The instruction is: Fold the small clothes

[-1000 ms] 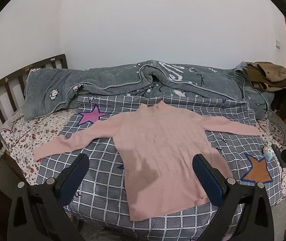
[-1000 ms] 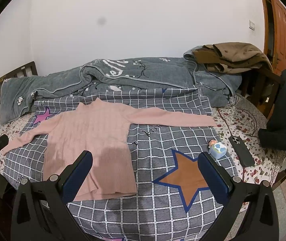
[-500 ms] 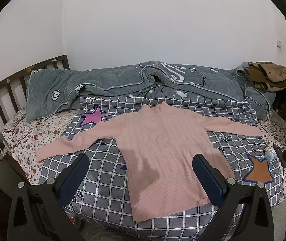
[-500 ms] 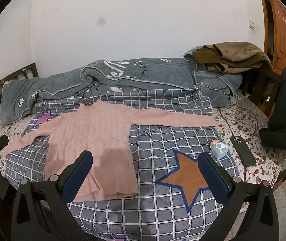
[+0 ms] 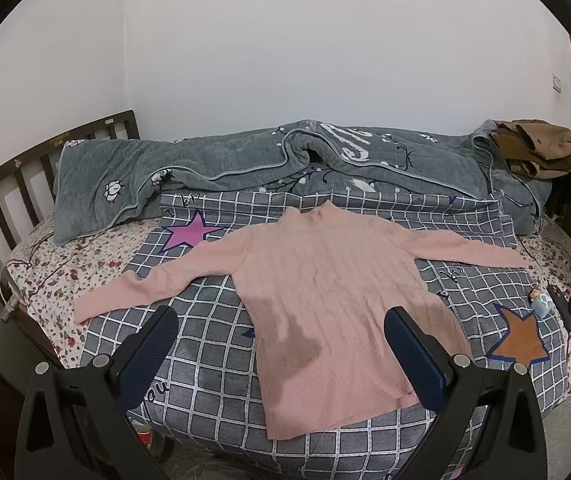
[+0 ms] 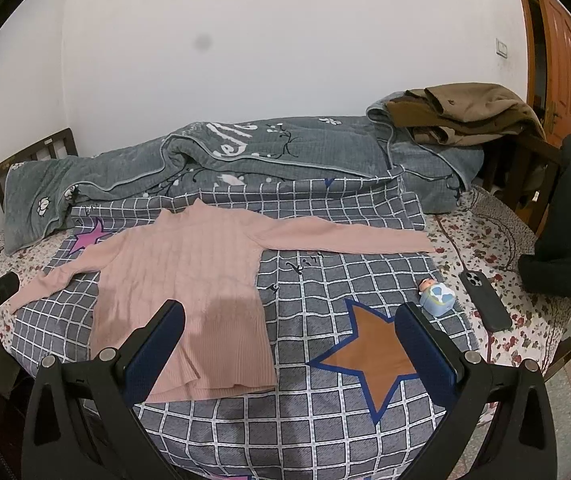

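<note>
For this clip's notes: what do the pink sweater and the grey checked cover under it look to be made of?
Pink sweater: looks like a soft knit, matte, judging by the vertical ribbing and ribbed hem; fibre cannot be told. Grey checked cover: seems a thin woven printed fabric, matte, with flat printed white grid lines and stars and soft creases.

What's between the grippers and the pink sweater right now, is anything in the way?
Nothing visible. The pink sweater lies flat on the checked blanket, sleeves spread, with both the left gripper and right gripper open above the near edge. The small toy and phone sit off to the right, clear of it.
</note>
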